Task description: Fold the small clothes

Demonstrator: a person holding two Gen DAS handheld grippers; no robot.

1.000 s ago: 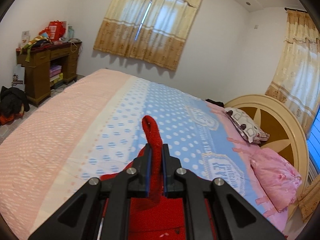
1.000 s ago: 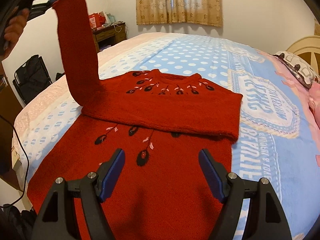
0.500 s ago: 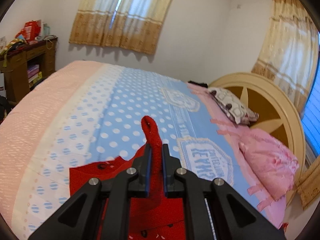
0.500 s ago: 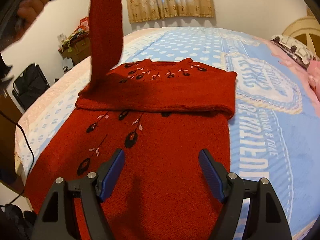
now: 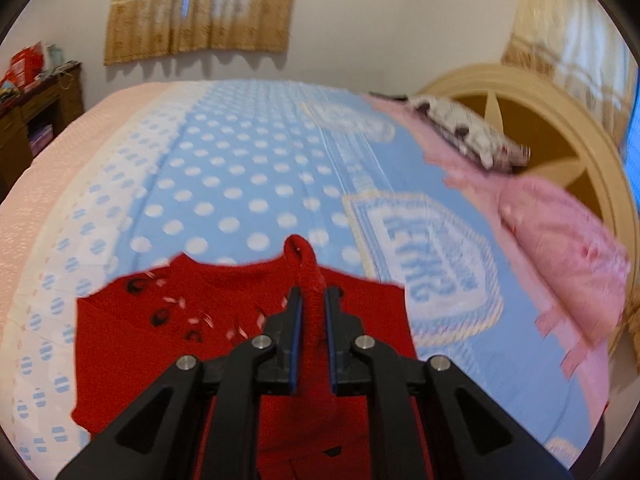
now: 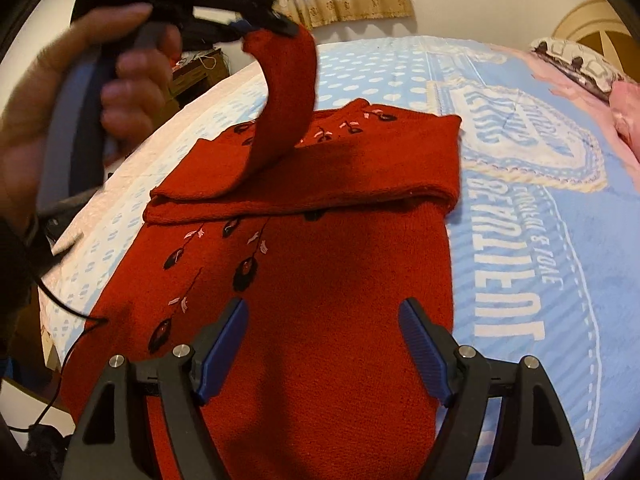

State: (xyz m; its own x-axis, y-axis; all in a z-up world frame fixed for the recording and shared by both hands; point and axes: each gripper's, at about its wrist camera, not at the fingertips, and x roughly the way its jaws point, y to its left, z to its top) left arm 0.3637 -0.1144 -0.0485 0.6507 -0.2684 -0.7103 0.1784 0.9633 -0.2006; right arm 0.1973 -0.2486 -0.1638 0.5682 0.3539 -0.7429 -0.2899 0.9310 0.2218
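The left hand-held gripper (image 5: 311, 300) is pinching the cuff of the sleeve (image 6: 286, 92) of a red sweater (image 6: 320, 280) and holds it lifted above the body of the garment, which lies flat on the bed (image 6: 520, 208) with its other sleeve already folded across the chest. To do this step well, I would judge that the sleeve should be carried across and laid straight along the band of that folded sleeve, cuff set down last, so no twist or bulge stays under the fold; the pinch should open only once the knit rests on the chest. The right hand-held gripper (image 6: 322, 344) hangs low over the lower body of the sweater with its jaws spread and nothing between them, well placed to press the hem flat or take it for the next fold. Further right, clear of the sweater, lie a pink pillow (image 5: 560, 240) and a spotted pillow (image 5: 468, 136) by the headboard (image 5: 552, 120). Nothing on the bed blocks the fold; only a thin cable (image 6: 68, 304) hangs at the bed's left edge.
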